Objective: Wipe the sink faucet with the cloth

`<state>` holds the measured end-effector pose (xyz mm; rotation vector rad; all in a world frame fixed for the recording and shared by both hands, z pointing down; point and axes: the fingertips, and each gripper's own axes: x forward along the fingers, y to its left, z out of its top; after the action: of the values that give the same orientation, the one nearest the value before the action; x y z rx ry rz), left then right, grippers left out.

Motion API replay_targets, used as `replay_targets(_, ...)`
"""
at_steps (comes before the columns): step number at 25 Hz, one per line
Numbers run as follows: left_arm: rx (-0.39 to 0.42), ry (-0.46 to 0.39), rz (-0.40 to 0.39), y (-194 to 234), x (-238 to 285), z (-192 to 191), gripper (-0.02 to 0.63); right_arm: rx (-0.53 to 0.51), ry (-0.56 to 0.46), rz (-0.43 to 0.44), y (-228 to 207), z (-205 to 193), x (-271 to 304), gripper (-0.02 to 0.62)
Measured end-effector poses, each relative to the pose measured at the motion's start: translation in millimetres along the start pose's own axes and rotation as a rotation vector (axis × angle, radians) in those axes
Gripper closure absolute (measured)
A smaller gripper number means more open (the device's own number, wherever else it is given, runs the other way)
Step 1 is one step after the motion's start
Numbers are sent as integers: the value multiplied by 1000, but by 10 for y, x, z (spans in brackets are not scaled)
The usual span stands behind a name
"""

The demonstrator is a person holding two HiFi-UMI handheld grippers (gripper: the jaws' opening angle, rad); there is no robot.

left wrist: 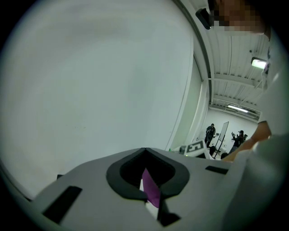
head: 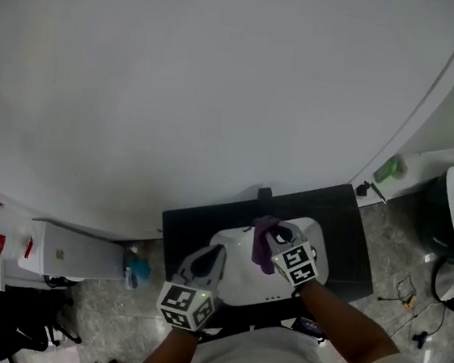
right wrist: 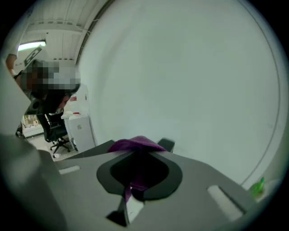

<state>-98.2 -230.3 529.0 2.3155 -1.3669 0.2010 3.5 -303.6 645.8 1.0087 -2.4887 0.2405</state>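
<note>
Right gripper (head: 274, 237) pinches the cloth (head: 263, 251) in its jaws, near the dark faucet (head: 265, 194) at the worktop's (head: 343, 231) back edge. Drape it over, then rub lengthwise. Left gripper (head: 213, 256) has its jaws near-closed and looks empty, so keep it clear.

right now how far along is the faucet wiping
Done: the purple cloth is off the table, pinched in the right gripper and draped over its jaws; a purple strip also sits between the jaws of the left gripper. In hand: both grippers hover above the dark table by the white wall. Left: all the wiping; I can't make out a faucet here.
</note>
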Motion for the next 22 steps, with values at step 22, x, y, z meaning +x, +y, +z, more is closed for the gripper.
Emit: replay_targets(22, 82, -134, -37, -306, -227, 603, 600, -16, -258, 12, 170, 985, -1162, 571)
